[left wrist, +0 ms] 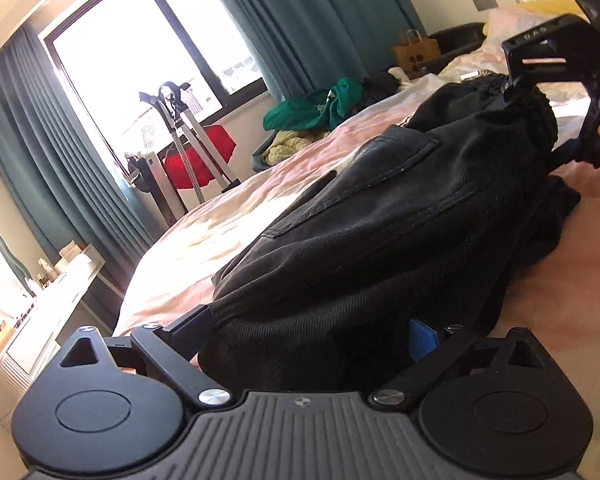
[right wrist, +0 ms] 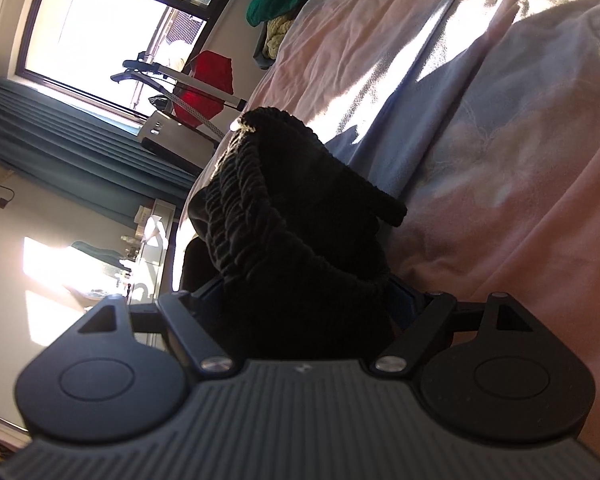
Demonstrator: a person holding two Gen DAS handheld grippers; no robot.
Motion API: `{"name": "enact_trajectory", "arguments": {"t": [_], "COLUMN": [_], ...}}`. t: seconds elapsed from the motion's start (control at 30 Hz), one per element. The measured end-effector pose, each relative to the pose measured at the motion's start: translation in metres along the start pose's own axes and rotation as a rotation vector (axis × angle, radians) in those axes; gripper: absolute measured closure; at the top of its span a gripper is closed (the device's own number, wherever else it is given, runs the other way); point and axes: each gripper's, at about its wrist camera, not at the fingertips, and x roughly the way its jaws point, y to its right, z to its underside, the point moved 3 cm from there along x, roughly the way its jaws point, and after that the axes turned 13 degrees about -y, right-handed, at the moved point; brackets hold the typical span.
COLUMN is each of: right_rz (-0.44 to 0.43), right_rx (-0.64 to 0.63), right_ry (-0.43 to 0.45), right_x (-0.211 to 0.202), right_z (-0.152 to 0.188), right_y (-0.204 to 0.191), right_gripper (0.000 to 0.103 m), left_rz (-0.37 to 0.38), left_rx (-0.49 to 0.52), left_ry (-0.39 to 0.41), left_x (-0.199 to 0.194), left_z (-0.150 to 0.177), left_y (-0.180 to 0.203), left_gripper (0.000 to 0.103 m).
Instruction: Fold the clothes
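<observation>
A pair of black trousers (left wrist: 380,216) with a patch pocket lies stretched across the pink bed (left wrist: 220,216). My left gripper (left wrist: 308,336) is shut on the near end of the trousers, the cloth bunched between its fingers. My right gripper (left wrist: 532,76) shows at the far end in the left wrist view, clamped on the ribbed waistband. In the right wrist view the right gripper (right wrist: 308,300) is shut on that black waistband (right wrist: 260,200), which loops open above the pink sheet (right wrist: 500,160). The fingertips are hidden by the cloth.
A green garment (left wrist: 312,106) and other clothes pile up at the bed's far side. A brown paper bag (left wrist: 414,50) stands beyond. A garment steamer stand (left wrist: 188,140) with a red cloth is by the window. A white counter (left wrist: 40,320) is at the left.
</observation>
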Motion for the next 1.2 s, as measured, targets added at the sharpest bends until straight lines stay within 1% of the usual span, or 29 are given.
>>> {"name": "enact_trajectory", "arguments": {"t": [0.13,0.17,0.2,0.27,0.33,0.4,0.47,0.5,0.6,0.67,0.77,0.9,0.97,1.03,1.13,1.2], "right_rz": [0.008,0.01,0.013,0.01,-0.018,-0.063,-0.064,-0.047,0.01,0.045,0.076,0.072,0.068,0.055,0.062,0.06], "right_rx": [-0.047,-0.058,-0.07,-0.112,-0.149,-0.186,-0.212,-0.211,-0.14,-0.11,-0.129,-0.113,-0.076,-0.041,-0.054,-0.049], "right_ry": [0.045,0.056,0.068,0.1,0.135,0.167,0.177,0.171,0.135,0.121,0.119,0.098,0.079,0.056,0.027,0.003], "right_x": [0.004,0.005,0.006,0.0,-0.009,-0.017,-0.021,-0.02,-0.009,-0.004,-0.001,0.001,0.001,0.0,0.001,0.004], "right_z": [0.001,0.001,0.002,0.003,0.004,0.004,0.005,0.004,0.002,0.003,0.006,0.009,0.011,0.011,0.017,0.02], "right_y": [-0.011,-0.013,-0.016,-0.023,-0.032,-0.042,-0.046,-0.045,-0.023,-0.01,-0.006,-0.002,0.002,0.006,0.007,0.008], "right_gripper": [0.02,0.025,0.028,0.037,0.04,0.04,0.04,0.04,0.04,0.038,0.032,0.028,0.021,0.02,0.02,0.02], "left_rz": [0.049,0.055,0.06,0.074,0.094,0.113,0.122,0.129,0.155,0.169,0.178,0.175,0.182,0.196,0.204,0.229], "left_rx": [-0.117,-0.14,-0.162,-0.215,-0.271,-0.328,-0.386,-0.42,-0.514,-0.566,-0.605,-0.609,-0.613,-0.621,-0.622,-0.64], "left_ry": [0.004,0.002,-0.004,-0.041,-0.094,-0.14,-0.158,-0.163,-0.179,-0.188,-0.191,-0.183,-0.188,-0.195,-0.19,-0.186], "left_x": [-0.009,-0.013,-0.013,-0.011,-0.011,-0.011,-0.011,-0.009,-0.007,-0.008,-0.01,-0.01,-0.008,-0.008,-0.013,-0.016], "left_z": [-0.003,-0.002,0.0,0.002,0.009,0.017,0.023,0.023,0.03,0.035,0.043,0.044,0.043,0.043,0.039,0.037], "left_y": [-0.014,-0.016,-0.018,-0.024,-0.031,-0.039,-0.051,-0.059,-0.076,-0.085,-0.093,-0.096,-0.094,-0.092,-0.09,-0.088], "left_gripper": [0.005,0.005,0.005,0.005,0.005,0.005,0.005,0.005,0.005,0.005,0.005,0.005,0.005,0.006,0.006,0.006]}}
